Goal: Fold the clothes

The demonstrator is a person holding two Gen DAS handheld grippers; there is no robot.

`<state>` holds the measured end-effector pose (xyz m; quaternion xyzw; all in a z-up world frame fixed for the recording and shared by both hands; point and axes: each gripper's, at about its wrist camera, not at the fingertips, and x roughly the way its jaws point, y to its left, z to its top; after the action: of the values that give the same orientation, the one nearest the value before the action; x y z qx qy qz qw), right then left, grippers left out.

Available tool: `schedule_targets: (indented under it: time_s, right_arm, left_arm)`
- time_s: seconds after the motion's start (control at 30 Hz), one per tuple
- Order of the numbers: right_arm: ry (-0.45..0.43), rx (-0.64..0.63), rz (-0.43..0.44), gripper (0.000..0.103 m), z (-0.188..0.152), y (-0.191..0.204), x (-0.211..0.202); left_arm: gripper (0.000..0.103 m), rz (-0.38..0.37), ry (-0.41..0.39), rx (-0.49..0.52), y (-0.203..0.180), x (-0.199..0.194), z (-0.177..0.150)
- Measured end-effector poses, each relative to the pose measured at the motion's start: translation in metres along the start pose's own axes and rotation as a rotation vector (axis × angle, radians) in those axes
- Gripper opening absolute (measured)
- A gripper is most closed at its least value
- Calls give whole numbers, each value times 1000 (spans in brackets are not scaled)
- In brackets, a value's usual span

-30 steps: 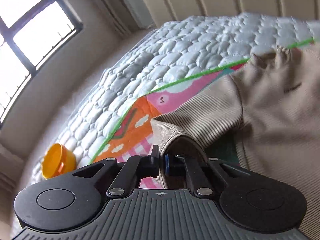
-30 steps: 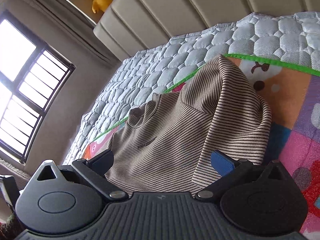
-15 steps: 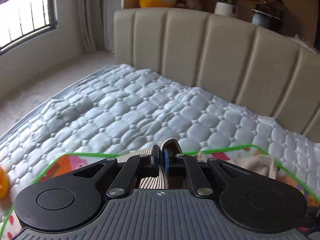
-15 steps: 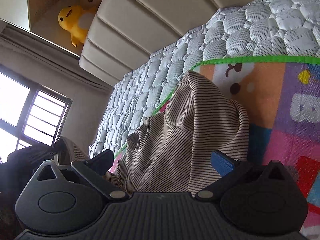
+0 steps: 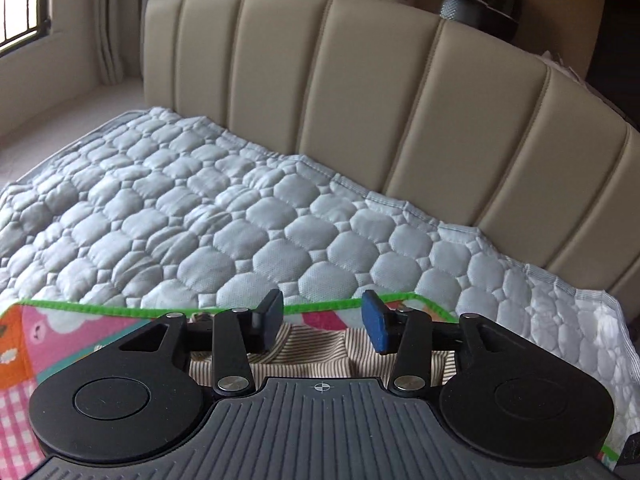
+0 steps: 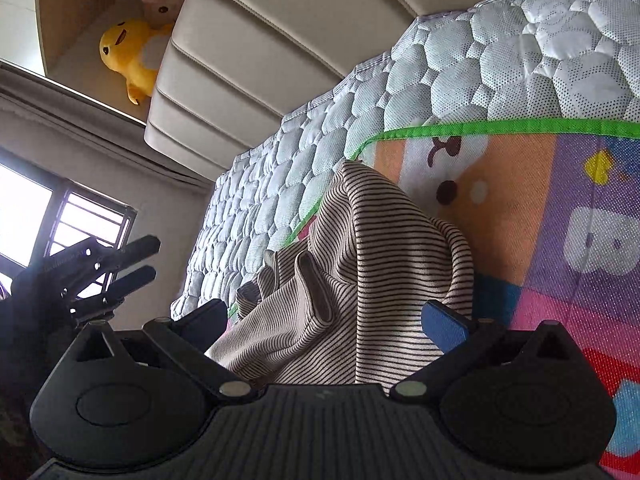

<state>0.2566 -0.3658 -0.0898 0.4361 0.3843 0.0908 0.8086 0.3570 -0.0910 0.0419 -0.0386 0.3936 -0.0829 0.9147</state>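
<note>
Hovering with jaws apart, left gripper [image 5: 322, 320] and right gripper [image 6: 326, 318] held nothing; striped top [image 6: 360, 280] lay part-folded near the play mat [image 6: 540, 208] far edge, sleeve across.

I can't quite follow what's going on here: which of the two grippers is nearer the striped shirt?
Probably the right gripper: it is open, with the striped shirt heaped between its fingers. The left gripper, also open and empty, sits above the shirt's collar end.
</note>
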Motion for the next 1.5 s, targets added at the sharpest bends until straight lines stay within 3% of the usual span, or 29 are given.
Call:
schedule_targets:
  time_s: [0.17, 0.23, 0.3, 0.43, 0.57, 0.7, 0.8, 0.9, 1.07, 1.23, 1.4, 1.5]
  right_arm:
    - [54, -51, 2, 103, -9, 7, 9]
    - [79, -78, 3, 103, -14, 11, 14]
    - [117, -136, 9, 103, -23, 20, 19]
    - [249, -229, 33, 103, -55, 34, 42]
    - [374, -313, -36, 103, -94, 41, 67]
    - [327, -458, -141, 103, -125, 57, 68]
    - [310, -507, -191, 103, -136, 62, 70]
    - [310, -595, -204, 103, -140, 70, 70]
    - [104, -803, -192, 103, -123, 99, 58]
    - [-43, -905, -274, 103, -89, 114, 105]
    - [-34, -1029, -416, 99, -80, 106, 165]
    - [-39, -1101, -438, 99, -77, 102, 177]
  left_arm:
    - [63, 107, 37, -12, 44, -17, -32]
    - [73, 184, 46, -33, 67, -26, -59]
    - [76, 265, 54, -55, 89, -34, -88]
    - [77, 333, 56, -103, 122, -27, -138]
    - [77, 362, 7, -19, 133, -12, -160]
    - [82, 371, -27, 128, 133, 5, -160]
    - [87, 374, -53, 178, 137, 12, -159]
    - [88, 352, -36, 126, 151, 22, -156]
    - [92, 332, -20, 61, 167, 26, -154]
    - [97, 362, -15, 92, 171, 28, -156]
    - [100, 405, 14, 105, 181, 29, -156]
    - [101, 416, 37, 90, 187, 25, -155]
